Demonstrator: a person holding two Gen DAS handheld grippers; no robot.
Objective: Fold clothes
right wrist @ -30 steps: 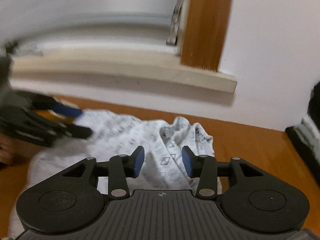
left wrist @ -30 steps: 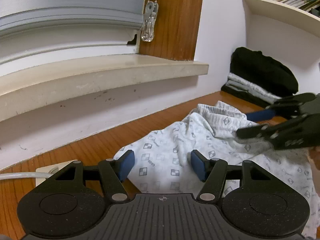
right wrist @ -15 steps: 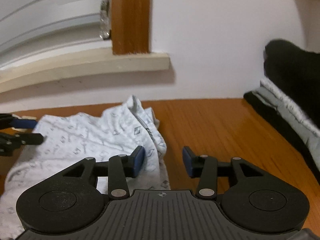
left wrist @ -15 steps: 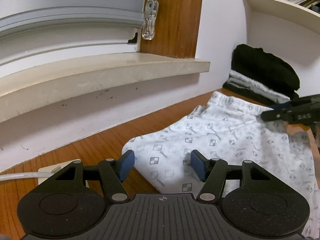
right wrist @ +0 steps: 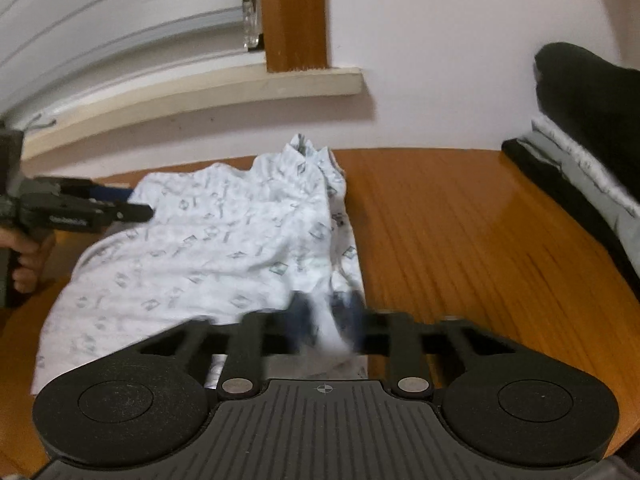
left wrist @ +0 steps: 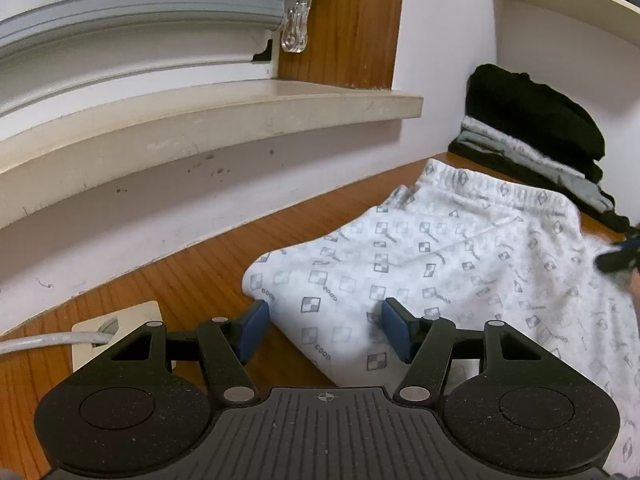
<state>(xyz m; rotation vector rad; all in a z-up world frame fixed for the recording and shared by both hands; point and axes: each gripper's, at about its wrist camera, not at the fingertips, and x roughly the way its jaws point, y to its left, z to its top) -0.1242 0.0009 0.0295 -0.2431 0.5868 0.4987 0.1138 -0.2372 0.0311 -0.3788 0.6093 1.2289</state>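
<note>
**Right jaws pinch the shorts' edge; left jaws wide apart over the other end**

The patterned white shorts (left wrist: pixel 448 264) lie spread on a wooden table (left wrist: pixel 192 288), below a sill (left wrist: pixel 224 116) and a white wall.

In the left wrist view, the left gripper (left wrist: pixel 323 330) has its jaws well apart. The near left corner of the shorts sits between them: the cloth's edge runs just inside the left pad, and the right pad lies over the fabric. No cloth is gripped, as far as can be seen. Ahead of the jaws and to the right, the gathered waistband (left wrist: pixel 492 188) lies at the far end of the shorts. Beyond that, against the wall, is a stack (left wrist: pixel 536 136) of folded clothes, dark on top with grey beneath. Left of the jaws a white socket plate (left wrist: pixel 120 324) with a cable sits on the table. At the far right edge the tip of the right gripper (left wrist: pixel 618 254) shows, blurred, over the cloth.

In the right wrist view, the right gripper (right wrist: pixel 326 314) is motion-blurred, but its blue pads stand close together with a fold of white cloth caught between them, at the shorts' (right wrist: pixel 208 240) right edge. The garment stretches ahead and left of these jaws, with a ridge bunched at its far end. Bare table lies to the right, then the stack. Far left, a hand (right wrist: pixel 26 258) holds the left gripper (right wrist: pixel 134 206), its tips at the shorts' far left edge.
</note>
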